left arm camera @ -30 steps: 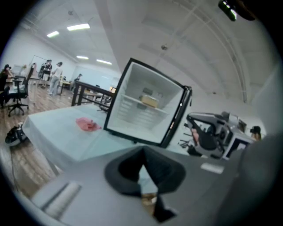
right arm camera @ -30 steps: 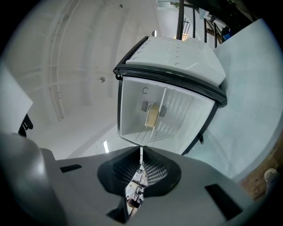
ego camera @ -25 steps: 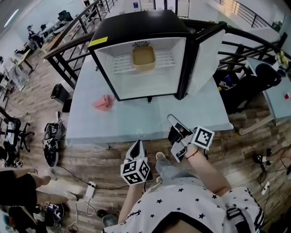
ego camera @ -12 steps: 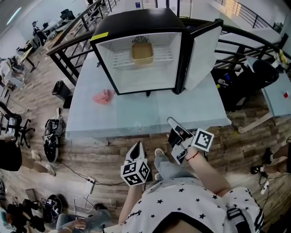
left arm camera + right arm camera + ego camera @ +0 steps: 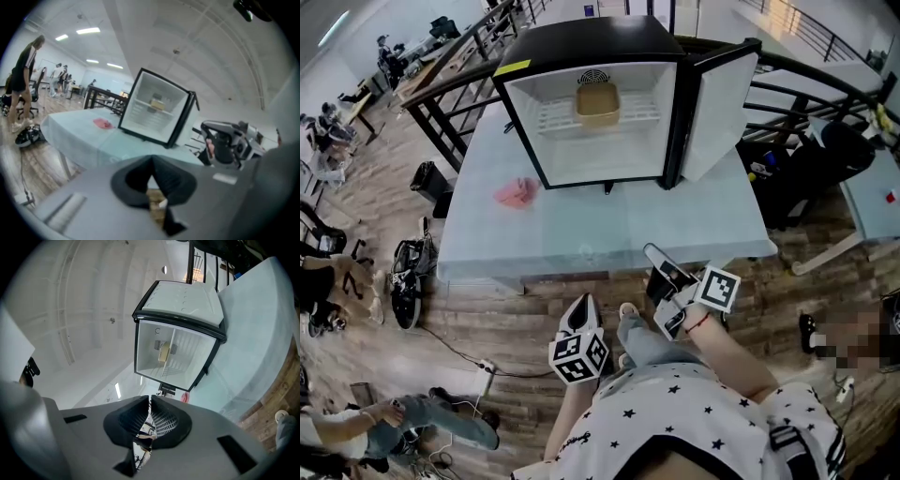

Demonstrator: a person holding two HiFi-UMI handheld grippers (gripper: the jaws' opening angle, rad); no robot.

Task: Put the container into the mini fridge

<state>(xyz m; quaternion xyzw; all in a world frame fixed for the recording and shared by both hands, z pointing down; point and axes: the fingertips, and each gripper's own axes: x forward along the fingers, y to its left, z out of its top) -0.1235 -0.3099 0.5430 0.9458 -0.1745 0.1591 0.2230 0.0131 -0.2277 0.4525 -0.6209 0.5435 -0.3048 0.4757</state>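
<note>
The black mini fridge [image 5: 591, 47] stands at the far side of the pale table [image 5: 581, 234], its door [image 5: 719, 112] swung open to the right. A tan container [image 5: 598, 103] sits on the white wire shelf inside; it also shows in the left gripper view [image 5: 157, 105] and the right gripper view [image 5: 164, 351]. Both grippers hang in front of the table's near edge, well short of the fridge. My left gripper [image 5: 581, 302] is shut and holds nothing. My right gripper [image 5: 654, 253] is shut too, with nothing in it.
A pink cloth [image 5: 517, 192] lies on the table left of the fridge. Black railings [image 5: 441, 103] run behind and beside the table. Shoes and bags [image 5: 405, 281] lie on the wood floor at the left, where people stand. A white cable [image 5: 478, 366] trails near my feet.
The table and fridge have slid slightly up and away in the head view. Both grippers keep their places in the frame, still shut. People at the left have moved.
</note>
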